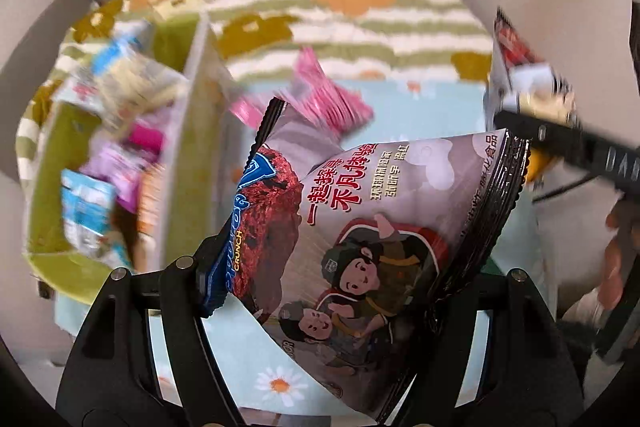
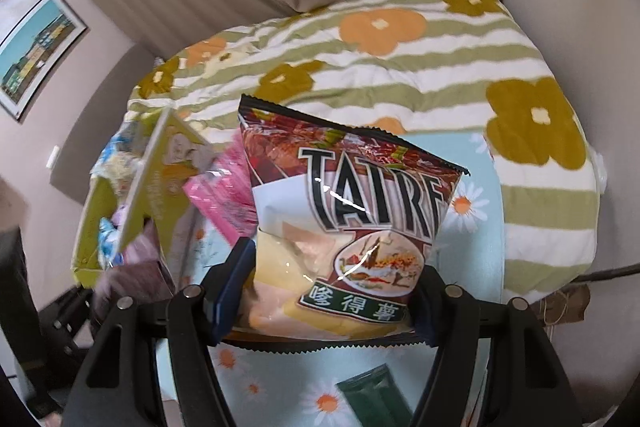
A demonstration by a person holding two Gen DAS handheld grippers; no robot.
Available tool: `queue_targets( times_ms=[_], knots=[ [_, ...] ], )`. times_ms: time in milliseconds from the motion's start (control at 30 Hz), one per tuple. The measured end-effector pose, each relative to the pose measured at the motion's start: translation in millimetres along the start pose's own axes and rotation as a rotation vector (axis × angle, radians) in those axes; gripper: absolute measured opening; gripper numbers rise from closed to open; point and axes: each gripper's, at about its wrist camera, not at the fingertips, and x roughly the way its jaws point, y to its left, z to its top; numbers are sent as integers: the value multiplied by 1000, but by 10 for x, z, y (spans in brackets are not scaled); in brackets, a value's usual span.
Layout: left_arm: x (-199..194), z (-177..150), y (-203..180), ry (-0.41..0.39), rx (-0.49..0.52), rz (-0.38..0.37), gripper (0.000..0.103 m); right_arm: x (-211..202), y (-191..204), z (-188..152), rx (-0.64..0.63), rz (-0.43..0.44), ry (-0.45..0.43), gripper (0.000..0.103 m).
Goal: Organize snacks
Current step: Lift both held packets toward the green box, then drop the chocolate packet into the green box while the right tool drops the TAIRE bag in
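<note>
My left gripper (image 1: 320,291) is shut on a grey-purple snack bag (image 1: 360,227) with cartoon figures and holds it above the bed. My right gripper (image 2: 324,291) is shut on a red-brown chip bag (image 2: 352,211) marked TAIRE. That bag and the right gripper (image 1: 560,139) also show at the right edge of the left wrist view. A green storage box (image 1: 176,163) with several snacks in it stands to the left; it also shows in the right wrist view (image 2: 152,179). A pink packet (image 1: 328,99) lies beside the box, and shows in the right wrist view (image 2: 224,195).
A light blue daisy sheet (image 2: 476,227) covers the bed. A striped flower blanket (image 2: 440,75) lies bunched behind it. A dark green packet (image 2: 376,399) lies on the sheet below my right gripper. Curtains hang behind the bed.
</note>
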Motion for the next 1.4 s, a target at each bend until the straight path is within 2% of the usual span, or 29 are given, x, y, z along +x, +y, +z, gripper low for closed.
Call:
queue_targets(
  times_ms=[167, 333, 567, 767, 900, 933, 967, 1033, 1200, 1400],
  knots=[
    [-415, 191, 425, -79, -55, 20, 68, -191, 429, 58, -70, 36, -26, 65],
    [-593, 356, 1044, -121, -88, 50, 68, -216, 1027, 143, -135, 82, -45, 65],
    [-534, 475, 2009, -114, -106, 70, 68, 45, 1944, 235, -174, 131, -64, 65],
    [-242, 500, 2604, -65, -78, 63, 69, 386, 2525, 247, -170, 132, -53, 65],
    [1, 522, 2832, -26, -62, 44, 71, 571, 2754, 212, -151, 120, -38, 65],
    [43, 529, 2863, -18, -56, 41, 76, 620, 2802, 194, -144, 113, -34, 65],
    [84, 539, 2897, -15, -48, 34, 88, 630, 2811, 173, -139, 110, -33, 65],
    [104, 543, 2959, -25, -41, 22, 103, 672, 2870, 129, -127, 99, -30, 65],
    [8, 489, 3100, -39, -58, -5, 103, 728, 2907, 62, -102, 73, -16, 65],
    [-308, 281, 3262, -67, -142, -40, 103, 693, 2996, -1, -141, 67, 7, 65]
  ],
)
